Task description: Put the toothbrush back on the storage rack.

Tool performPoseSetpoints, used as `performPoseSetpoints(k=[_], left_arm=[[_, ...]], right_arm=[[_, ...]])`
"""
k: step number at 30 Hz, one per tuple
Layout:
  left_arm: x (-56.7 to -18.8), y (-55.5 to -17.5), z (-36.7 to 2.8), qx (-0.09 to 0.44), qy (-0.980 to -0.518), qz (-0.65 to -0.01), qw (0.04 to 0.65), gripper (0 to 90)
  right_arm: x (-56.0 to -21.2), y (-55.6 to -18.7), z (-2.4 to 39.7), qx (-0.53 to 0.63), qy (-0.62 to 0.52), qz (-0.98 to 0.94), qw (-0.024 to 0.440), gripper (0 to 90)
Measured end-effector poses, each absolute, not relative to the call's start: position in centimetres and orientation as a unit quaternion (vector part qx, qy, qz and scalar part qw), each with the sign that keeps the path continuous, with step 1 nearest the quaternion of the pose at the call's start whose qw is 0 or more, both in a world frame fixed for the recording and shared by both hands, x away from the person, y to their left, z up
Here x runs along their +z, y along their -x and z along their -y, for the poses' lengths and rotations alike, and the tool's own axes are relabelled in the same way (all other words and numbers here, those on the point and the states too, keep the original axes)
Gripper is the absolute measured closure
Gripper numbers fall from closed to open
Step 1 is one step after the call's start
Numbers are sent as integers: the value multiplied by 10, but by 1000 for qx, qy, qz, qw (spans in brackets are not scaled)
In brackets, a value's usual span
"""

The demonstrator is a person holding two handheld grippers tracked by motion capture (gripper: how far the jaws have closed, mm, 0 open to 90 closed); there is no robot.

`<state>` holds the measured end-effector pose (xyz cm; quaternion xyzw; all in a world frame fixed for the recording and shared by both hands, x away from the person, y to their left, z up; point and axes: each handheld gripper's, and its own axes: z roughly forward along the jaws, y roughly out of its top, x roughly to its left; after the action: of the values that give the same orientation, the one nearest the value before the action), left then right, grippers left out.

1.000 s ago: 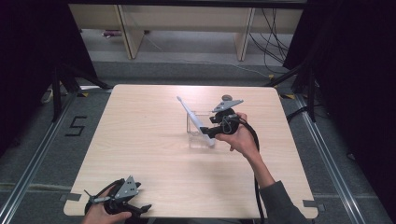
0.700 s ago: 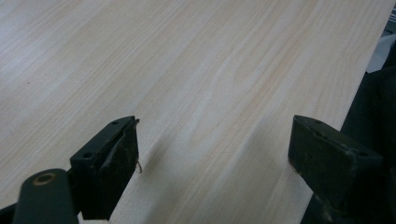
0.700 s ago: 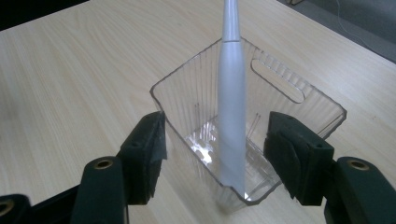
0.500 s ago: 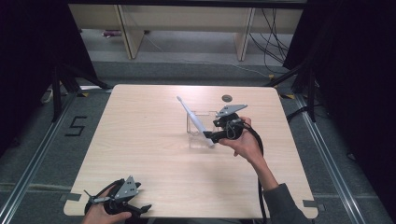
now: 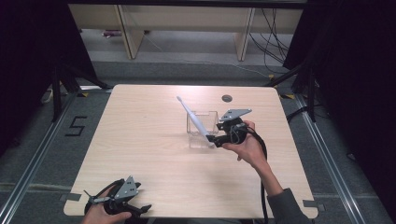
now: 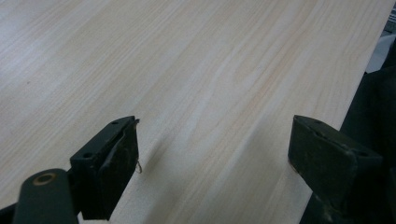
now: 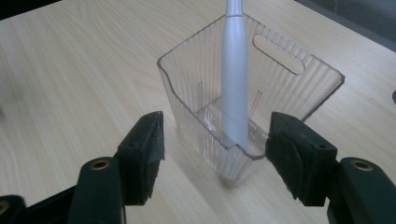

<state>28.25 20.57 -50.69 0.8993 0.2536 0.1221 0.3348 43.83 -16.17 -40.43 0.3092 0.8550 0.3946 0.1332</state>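
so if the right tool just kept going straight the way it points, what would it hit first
Most likely the clear plastic bin: its near corner sits between the open jaws of the right tool. The white toothbrush handle standing inside the bin would come next. Depth is hard to judge, so the jaws may already be beside that corner.

Each hand is fitted with a black two-jaw tool; the right gripper [image 5: 215, 138] is topped by a grey three-cornered plate and trailed by a black cable; the left gripper [image 5: 140, 208] is topped likewise; a grey sleeve [image 5: 289, 210] is worn; brass-ringed screw holes are seen on the jaw arms.
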Motion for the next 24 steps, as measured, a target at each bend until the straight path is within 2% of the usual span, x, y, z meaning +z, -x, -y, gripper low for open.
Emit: performPoseSetpoints(k=[17, 24], left_arm=[[-507, -282, -206, 122, -899, -255, 335, 157], [-507, -282, -206, 123, -899, -255, 335, 157]], right_arm=[[-407, -429, 178, 397, -318, -850, 134, 362], [-409, -424, 184, 403, -327, -846, 126, 327]])
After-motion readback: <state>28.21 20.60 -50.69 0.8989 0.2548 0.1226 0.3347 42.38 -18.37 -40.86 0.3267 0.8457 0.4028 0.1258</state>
